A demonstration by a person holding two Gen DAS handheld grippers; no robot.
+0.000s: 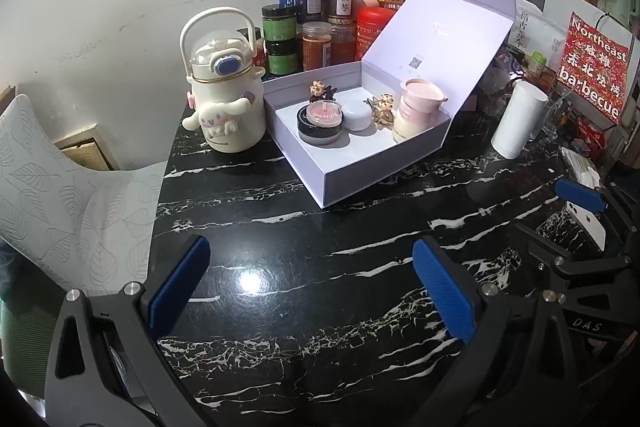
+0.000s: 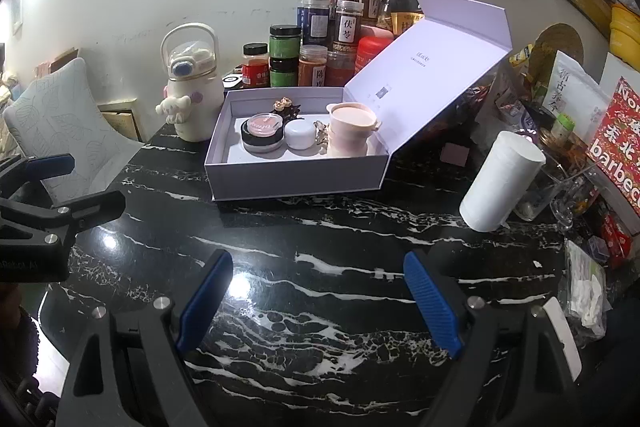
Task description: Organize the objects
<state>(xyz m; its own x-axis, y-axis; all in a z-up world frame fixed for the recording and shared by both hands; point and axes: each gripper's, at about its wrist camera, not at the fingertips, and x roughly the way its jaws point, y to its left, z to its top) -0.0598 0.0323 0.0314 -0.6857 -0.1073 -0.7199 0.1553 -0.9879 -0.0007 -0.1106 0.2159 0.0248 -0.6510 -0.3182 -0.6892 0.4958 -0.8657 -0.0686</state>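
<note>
Both tongs were wide open and held nothing: your left tongs [image 1: 308, 291] and your right tongs [image 2: 320, 299] hovered side by side over bare black marble, pointing down and forward at the same target.

That target, the open lavender gift box [image 2: 296, 175], sat on the worktop [image 2: 320, 267] beyond both sets of tongs, well apart from them, its hinged lid [image 2: 432, 59] tipped back to the right. Inside, near the back wall, stood a black jar with a pink top [image 2: 262, 131], a small white jar [image 2: 299, 134], a stack of pink cups [image 2: 352, 131] and two gold-toned hair clips [image 2: 282, 105], all close together.

Everything small appeared to be packed already, so the step in hand was probably closing the lid. To do that well, you would steady the box's front wall with one pair of tongs and bring the lid over with the other, slowly, watching that the tall pink stack cleared it.

Left of the box stood a cream cartoon water bottle [image 2: 192, 95]; behind it, spice jars [image 2: 316, 39]; to the right, a white paper roll [image 2: 500, 183].
</note>
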